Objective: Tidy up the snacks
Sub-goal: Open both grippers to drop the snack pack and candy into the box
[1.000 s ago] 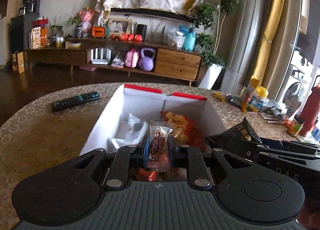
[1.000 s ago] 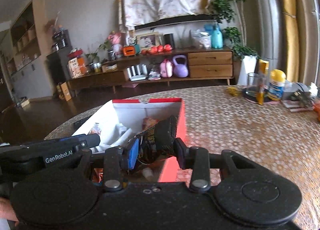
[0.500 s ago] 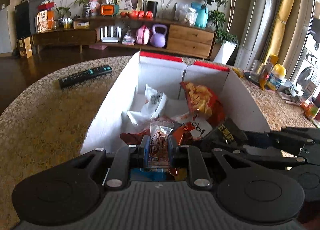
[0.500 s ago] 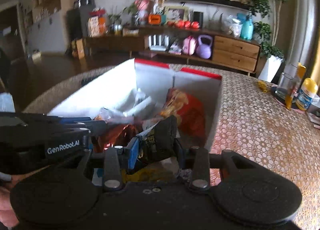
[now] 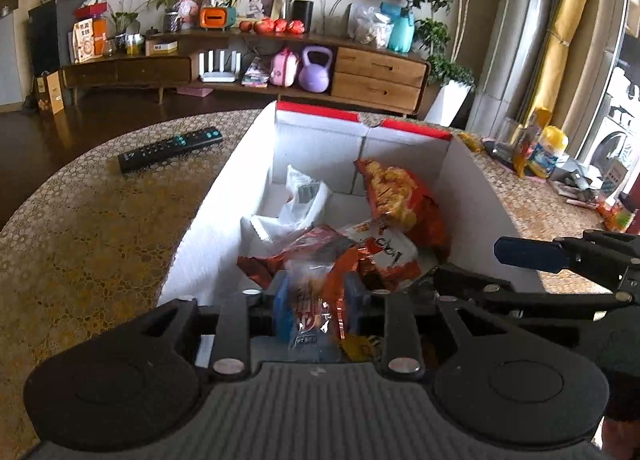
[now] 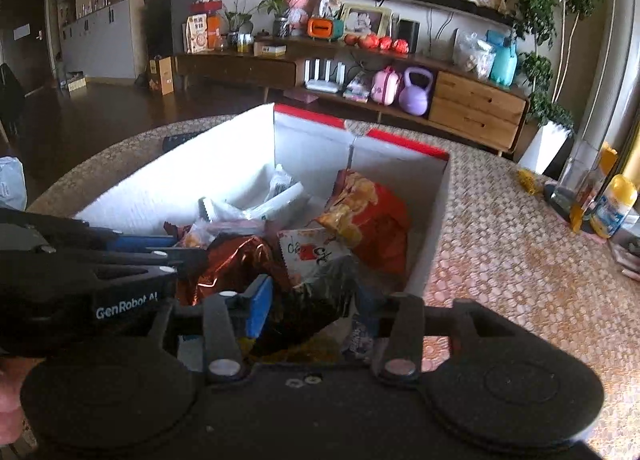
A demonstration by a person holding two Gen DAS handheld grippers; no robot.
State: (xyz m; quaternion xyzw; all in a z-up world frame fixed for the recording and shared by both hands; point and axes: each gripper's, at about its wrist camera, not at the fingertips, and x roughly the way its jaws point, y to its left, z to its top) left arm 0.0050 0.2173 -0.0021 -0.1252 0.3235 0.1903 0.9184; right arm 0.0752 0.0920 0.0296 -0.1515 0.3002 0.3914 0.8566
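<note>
I had just opened both sets of jaws over the box (image 5: 224, 195). The left gripper (image 5: 316, 310) let go of its clear packet (image 5: 310, 312), the right gripper (image 6: 316, 300) its dark packet (image 6: 320, 300); both packets lay loose between parted pads, dropping among snacks already inside. That delivery looked done.

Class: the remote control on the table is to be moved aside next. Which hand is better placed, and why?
Left. The remote control lies on the left tool's side of the box; the right tool has the box between.
</note>
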